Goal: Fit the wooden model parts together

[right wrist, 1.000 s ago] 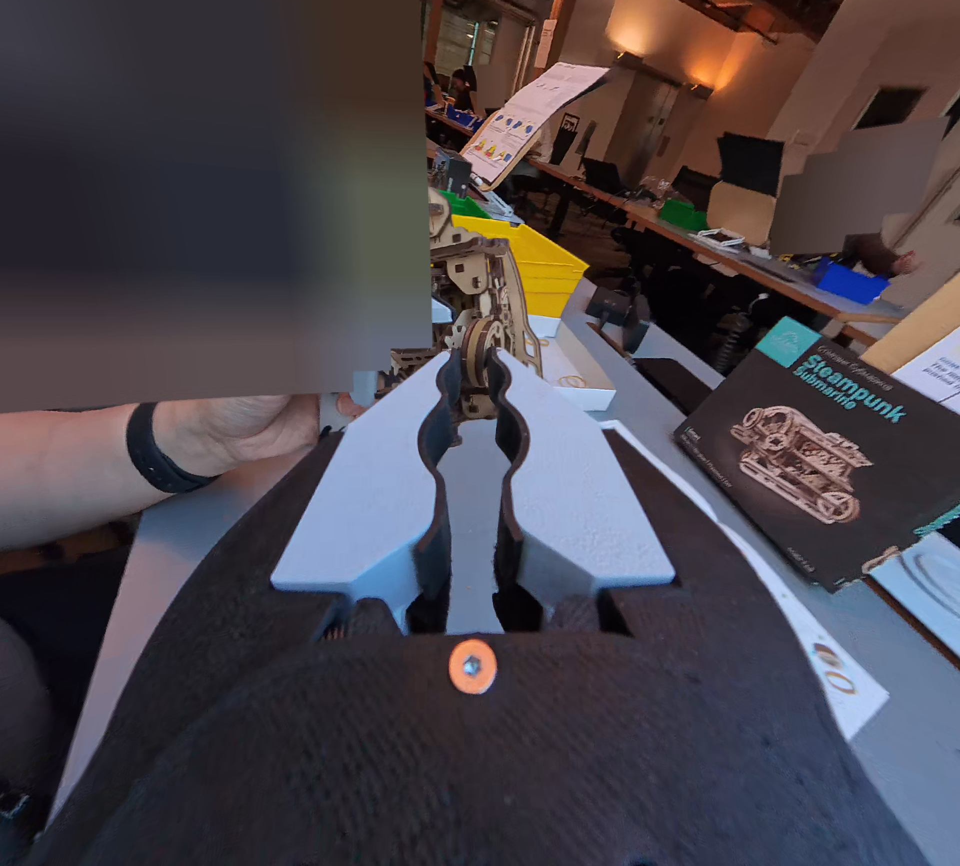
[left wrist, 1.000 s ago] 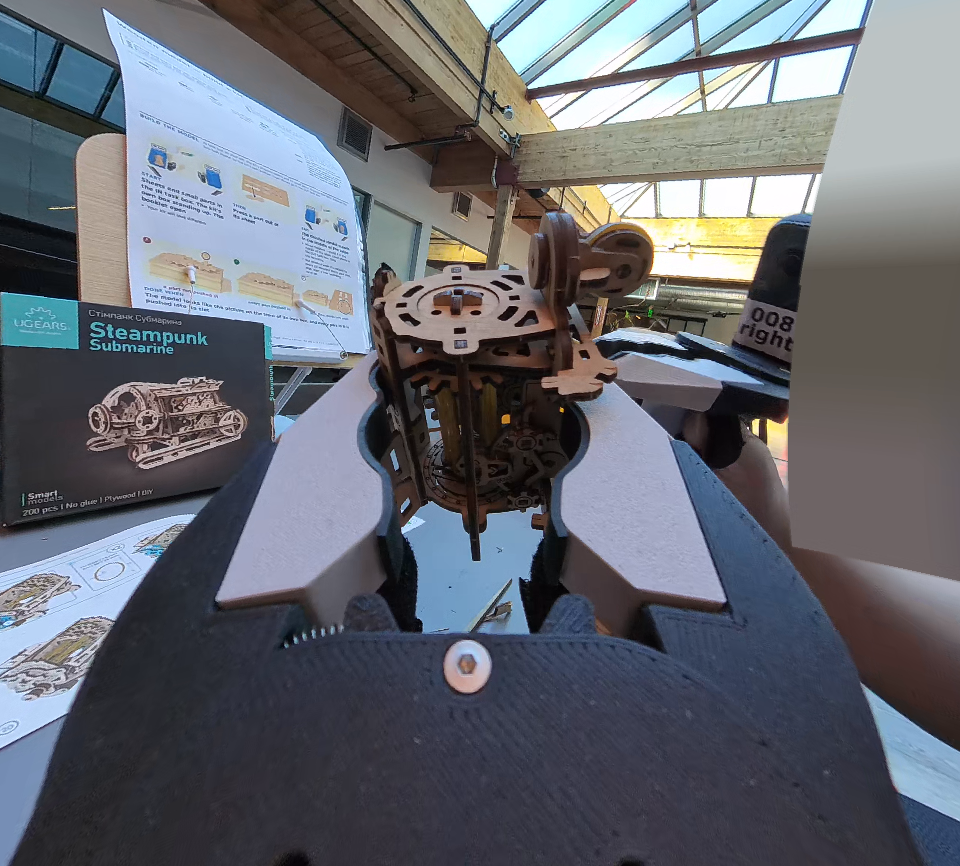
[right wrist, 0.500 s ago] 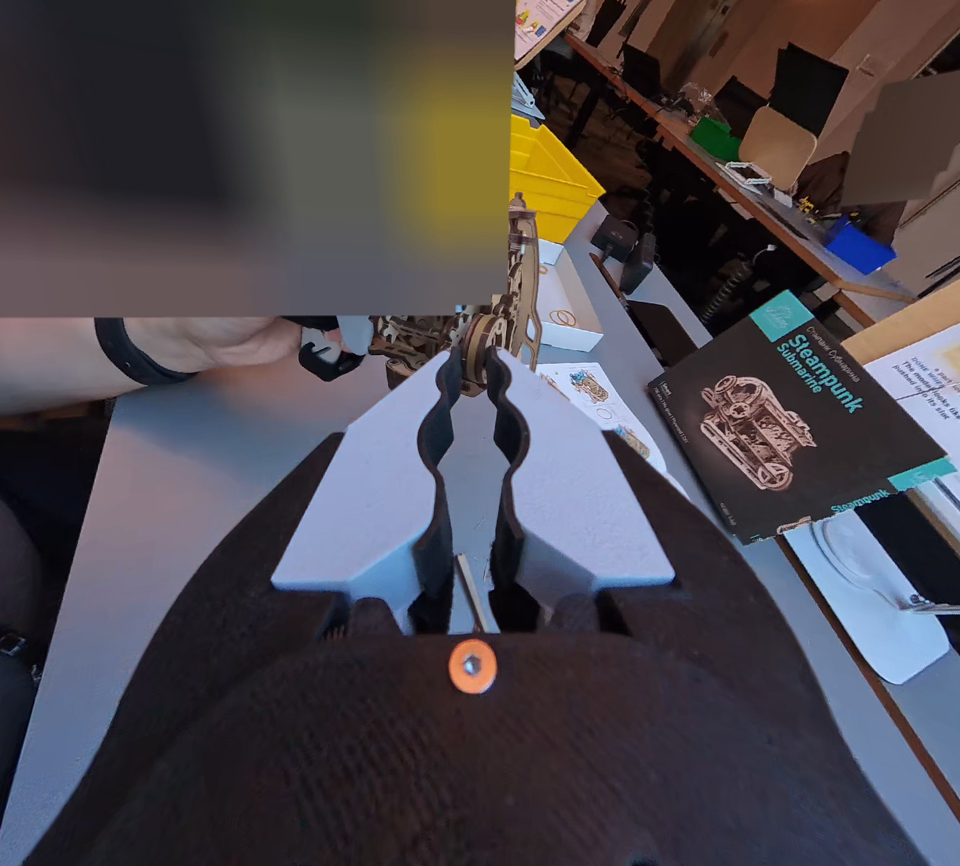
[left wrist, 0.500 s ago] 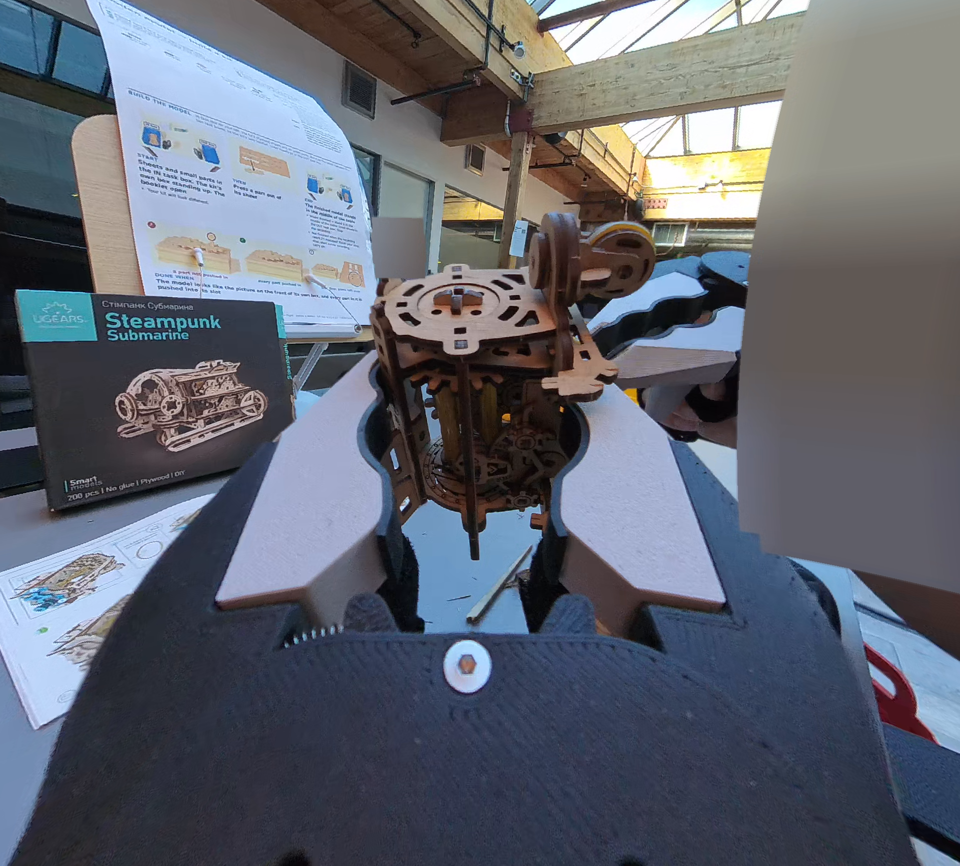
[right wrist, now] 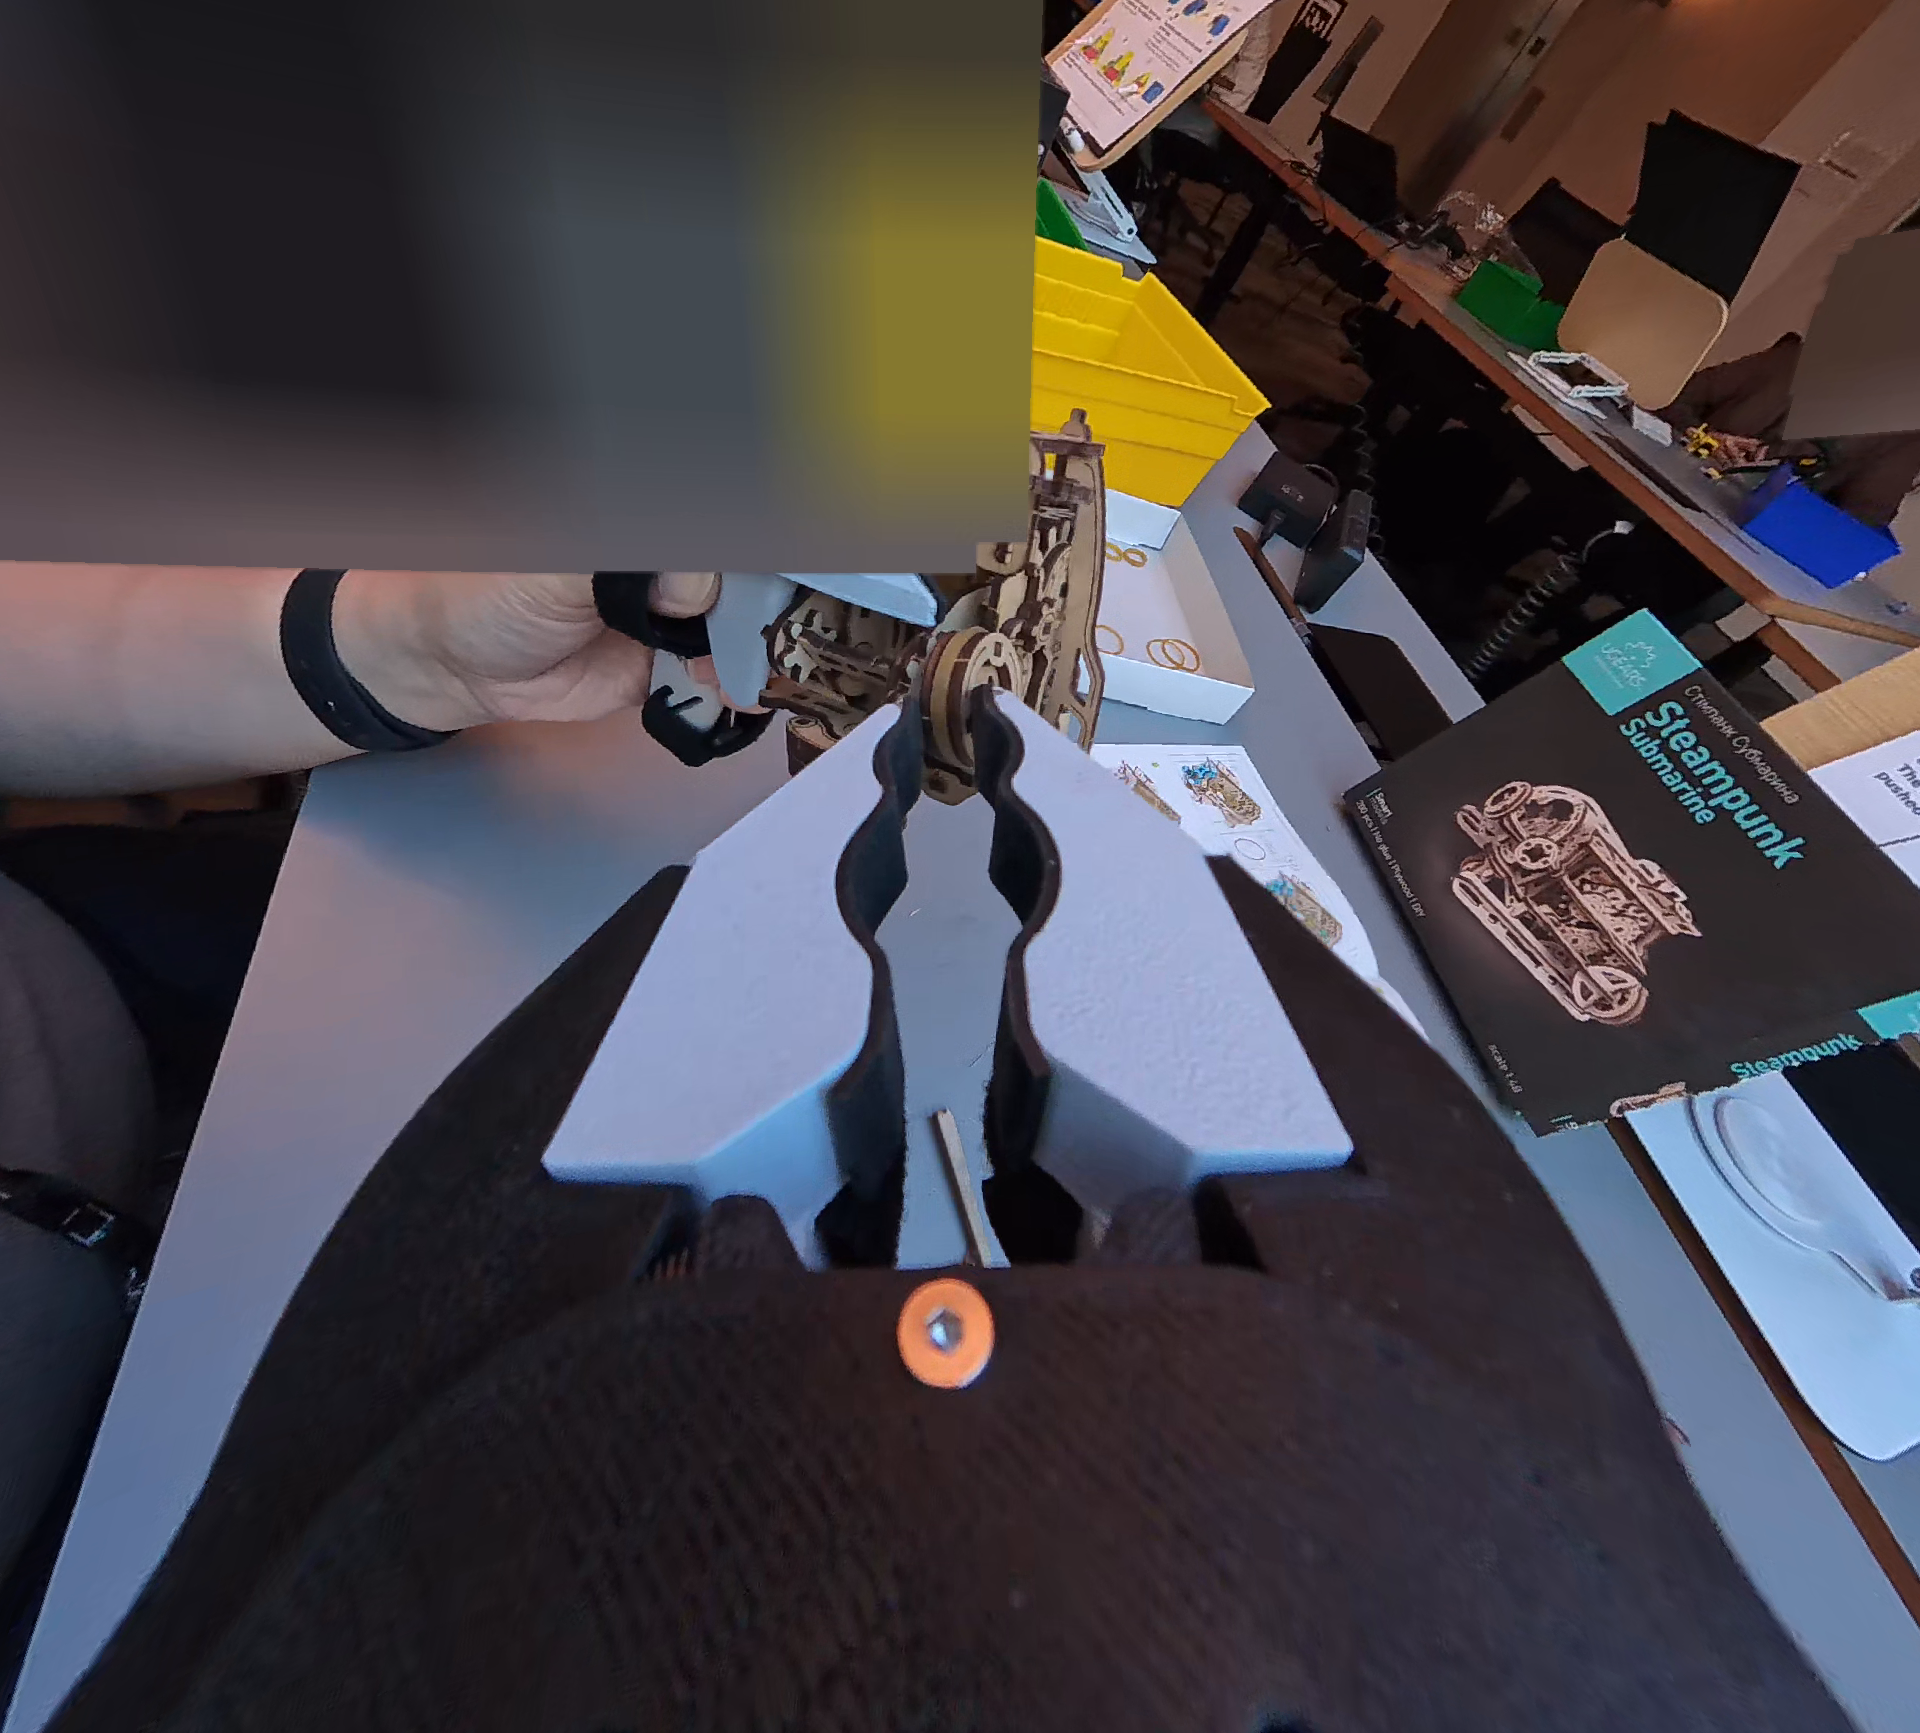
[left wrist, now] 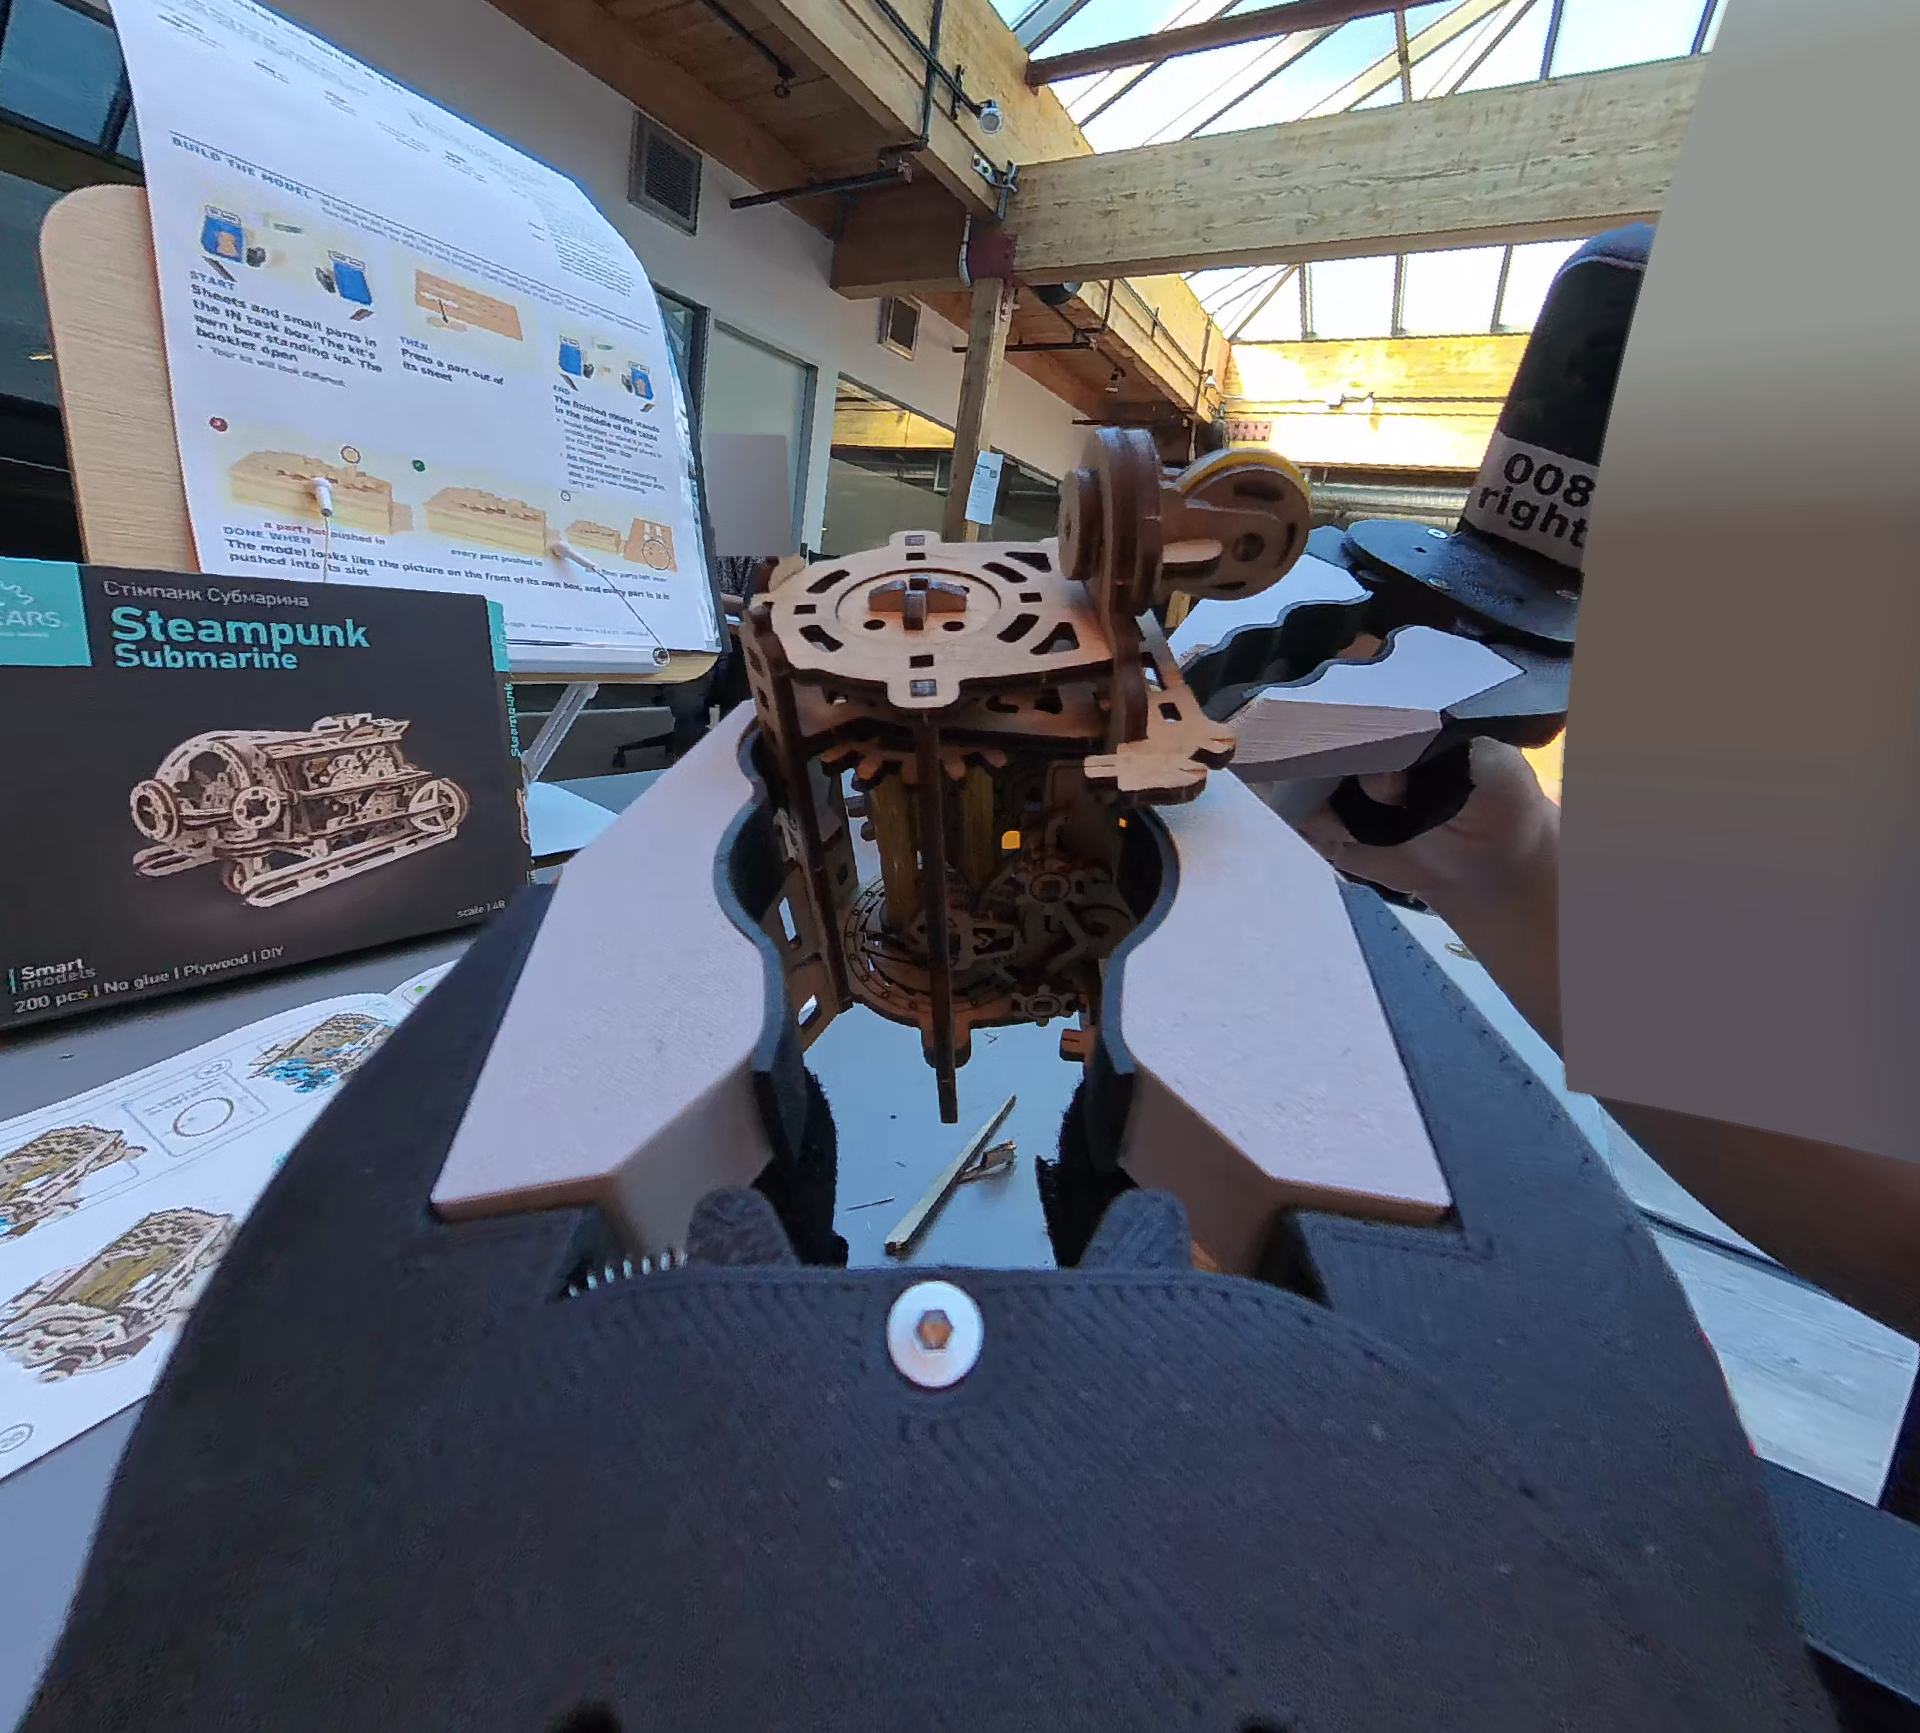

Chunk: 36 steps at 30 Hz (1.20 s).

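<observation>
The wooden model, a brown cage of gears and plates, sits between the fingers of my left gripper, which is shut on its body and holds it above the table. A round wheel part sticks out at the model's upper right. My right gripper is shut on that wheel part at its fingertips; it also shows in the left wrist view. The left gripper, held by a hand, shows in the right wrist view. A thin wooden stick lies on the table below.
A black kit box stands at the left, an instruction sheet on a stand behind it, and a booklet lies flat. In the right wrist view are a white tray with rubber rings and a yellow bin.
Both grippers keep their hold. The right gripper has tilted down over the table, and the stick now shows beneath it. The model has turned a little to the left with the left gripper.
</observation>
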Available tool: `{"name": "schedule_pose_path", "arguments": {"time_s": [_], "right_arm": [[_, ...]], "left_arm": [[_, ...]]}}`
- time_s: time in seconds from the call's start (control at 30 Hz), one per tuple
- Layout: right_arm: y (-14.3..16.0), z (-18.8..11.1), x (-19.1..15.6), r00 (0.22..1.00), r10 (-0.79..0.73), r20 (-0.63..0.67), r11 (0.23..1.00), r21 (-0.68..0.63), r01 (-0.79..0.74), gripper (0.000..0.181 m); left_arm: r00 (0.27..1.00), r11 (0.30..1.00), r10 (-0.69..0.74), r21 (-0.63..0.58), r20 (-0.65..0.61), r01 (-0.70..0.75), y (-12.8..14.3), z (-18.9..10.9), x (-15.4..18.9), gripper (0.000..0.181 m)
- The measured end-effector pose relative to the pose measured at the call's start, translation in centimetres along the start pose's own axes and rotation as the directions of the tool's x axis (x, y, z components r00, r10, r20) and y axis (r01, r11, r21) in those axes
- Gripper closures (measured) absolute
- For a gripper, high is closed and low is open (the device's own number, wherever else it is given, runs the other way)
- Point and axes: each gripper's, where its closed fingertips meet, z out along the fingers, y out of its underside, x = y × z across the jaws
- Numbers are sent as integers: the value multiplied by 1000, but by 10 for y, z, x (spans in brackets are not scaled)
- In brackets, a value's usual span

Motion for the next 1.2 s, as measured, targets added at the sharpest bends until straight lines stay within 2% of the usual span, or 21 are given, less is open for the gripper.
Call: {"name": "schedule_pose_path", "arguments": {"time_s": [0.17,0.47,0.57,0.73,0.83,0.97,1.2], "right_arm": [[-3,-3,0,996,71,56,997,25,-72,171],[-2,-1,-4,982,149,114,988,23,-152,151],[-2,0,-4,990,117,80,993,18,-118,150],[-6,2,4,998,-8,-60,1000,-4,8,146],[-1,8,-2,991,-99,-88,993,-80,92,146],[1,11,3,958,-229,-173,965,-169,200,156],[-3,12,4,952,-217,-214,964,-200,175,161]], "left_arm": [[1000,1000,-10,13,-4,10,-1,1,1,118],[1000,999,-19,28,1,19,-4,0,0,118],[1000,999,-21,33,3,21,-4,0,0,118],[1000,999,-20,38,8,20,-5,-1,-1,118],[1000,999,-22,38,8,21,-5,-1,-1,118],[1000,999,-13,35,14,13,-5,-1,-1,118],[1000,999,-20,49,13,20,-7,-1,0,118]]}}
